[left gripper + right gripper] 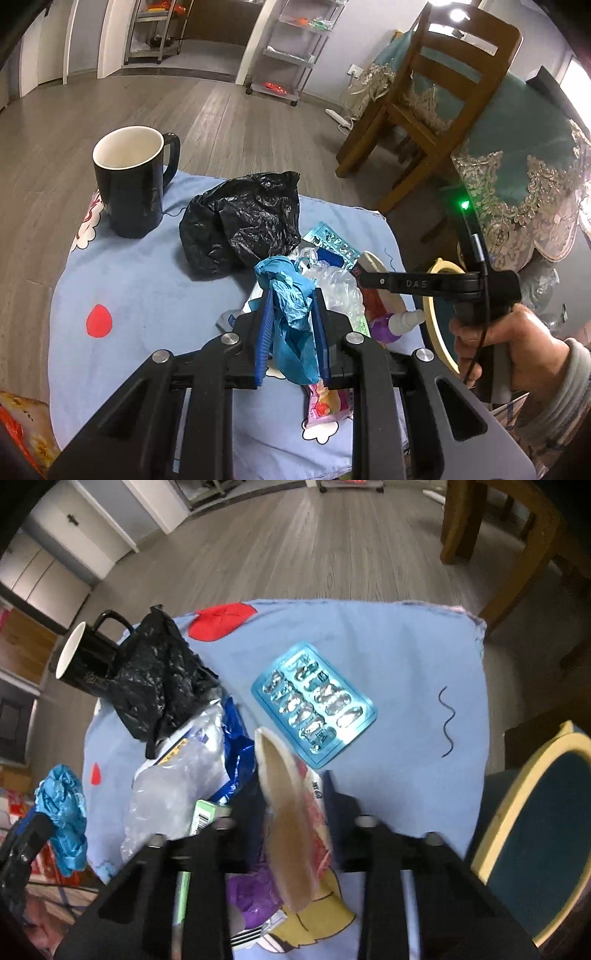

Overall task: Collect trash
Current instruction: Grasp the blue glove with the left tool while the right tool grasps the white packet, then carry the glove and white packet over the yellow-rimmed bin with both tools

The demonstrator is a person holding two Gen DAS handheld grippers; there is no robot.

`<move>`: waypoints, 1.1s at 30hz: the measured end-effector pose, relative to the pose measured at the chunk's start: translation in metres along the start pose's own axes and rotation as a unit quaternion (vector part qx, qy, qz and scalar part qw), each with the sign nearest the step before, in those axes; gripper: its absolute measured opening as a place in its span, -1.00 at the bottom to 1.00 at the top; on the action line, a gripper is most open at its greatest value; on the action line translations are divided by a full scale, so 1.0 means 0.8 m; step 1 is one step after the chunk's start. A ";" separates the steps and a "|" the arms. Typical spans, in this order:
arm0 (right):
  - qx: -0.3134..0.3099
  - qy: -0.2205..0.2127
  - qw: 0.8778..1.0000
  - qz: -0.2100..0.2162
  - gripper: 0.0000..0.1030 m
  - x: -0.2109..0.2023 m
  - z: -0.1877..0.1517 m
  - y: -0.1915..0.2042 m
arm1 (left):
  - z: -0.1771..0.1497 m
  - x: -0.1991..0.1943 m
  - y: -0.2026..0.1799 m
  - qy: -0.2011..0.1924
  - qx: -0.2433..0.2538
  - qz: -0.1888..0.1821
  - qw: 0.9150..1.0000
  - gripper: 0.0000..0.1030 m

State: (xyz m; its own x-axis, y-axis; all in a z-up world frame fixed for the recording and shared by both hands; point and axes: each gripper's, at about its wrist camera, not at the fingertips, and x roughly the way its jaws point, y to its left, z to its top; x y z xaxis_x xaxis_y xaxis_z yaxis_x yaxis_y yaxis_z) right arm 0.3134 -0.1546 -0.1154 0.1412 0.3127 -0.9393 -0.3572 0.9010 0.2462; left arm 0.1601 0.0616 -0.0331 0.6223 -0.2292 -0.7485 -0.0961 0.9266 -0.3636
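Note:
My left gripper (291,295) is shut on a crumpled blue glove (290,306), held above the trash pile on the light blue cloth (147,280); it also shows in the right wrist view (64,805). My right gripper (291,779) is shut on a flattened paper cup (288,812) with a red and white print. A black plastic bag (240,221) lies crumpled behind the pile (162,675). An empty teal blister pack (314,701) lies flat on the cloth. Clear plastic wrap (173,786) and a blue wrapper (236,760) lie left of the cup.
A black mug (133,184) with a white inside stands at the cloth's far left. A bin with a yellow rim (524,819) stands right of the table. A wooden chair (436,96) and a table with a teal cover (517,147) stand behind. A purple bottle (391,325) lies in the pile.

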 end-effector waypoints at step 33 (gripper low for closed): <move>0.082 -0.250 0.965 0.024 -0.73 -0.197 -0.148 -0.099 | 0.003 0.001 -0.125 -0.026 0.092 -0.097 0.991 -0.61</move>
State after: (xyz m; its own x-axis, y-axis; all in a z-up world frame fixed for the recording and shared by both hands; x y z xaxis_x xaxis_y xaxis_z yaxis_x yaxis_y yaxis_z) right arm 0.2099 -0.3110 -0.0153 0.5703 0.4238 -0.7037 -0.2299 0.9048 0.3585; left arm 0.1723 -0.0308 0.0039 0.6540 -0.3981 -0.6433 0.1704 0.9060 -0.3874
